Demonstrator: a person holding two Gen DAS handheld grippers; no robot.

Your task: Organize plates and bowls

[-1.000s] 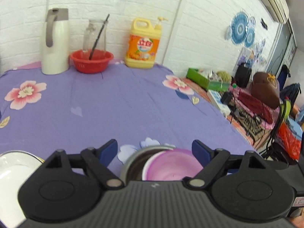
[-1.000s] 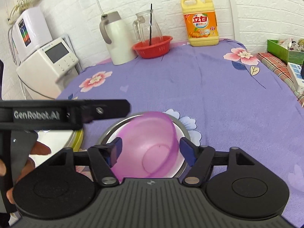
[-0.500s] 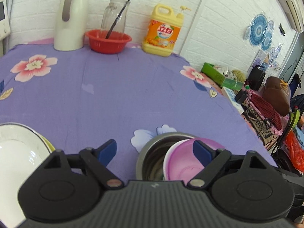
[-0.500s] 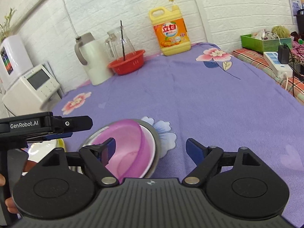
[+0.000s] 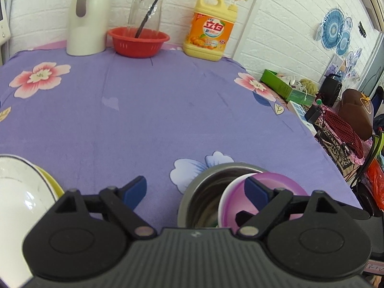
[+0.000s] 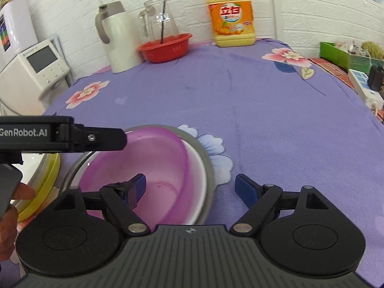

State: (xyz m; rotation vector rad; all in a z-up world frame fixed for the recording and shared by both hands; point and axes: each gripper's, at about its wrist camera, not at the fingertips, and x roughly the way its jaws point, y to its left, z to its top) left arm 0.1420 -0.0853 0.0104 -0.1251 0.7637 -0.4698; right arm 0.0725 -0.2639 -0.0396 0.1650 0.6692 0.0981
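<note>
A purple plastic bowl (image 6: 153, 168) sits tilted inside a steel bowl (image 6: 204, 153) on the purple flowered tablecloth. Both also show in the left wrist view, the purple bowl (image 5: 283, 184) leaning in the steel bowl (image 5: 206, 192). A white plate (image 5: 16, 201) lies on a yellow plate (image 5: 51, 187) at the left; the yellow rim (image 6: 45, 180) shows in the right wrist view. My left gripper (image 5: 194, 189) is open and empty, above the cloth beside the bowls. My right gripper (image 6: 189, 189) is open and empty, its jaws straddling the steel bowl's right rim.
At the back stand a white thermos (image 5: 87, 16), a red basket (image 5: 138, 39) with a glass jar, and an orange detergent bottle (image 5: 211, 28). A white appliance (image 6: 36, 69) stands at the left. The table's right edge drops to clutter (image 5: 336, 120).
Both grippers have shifted over the nested bowls: the left view swung left then back; the right gripper moved right, now straddling the steel bowl's rim. The purple bowl stays tilted in the steel bowl.
</note>
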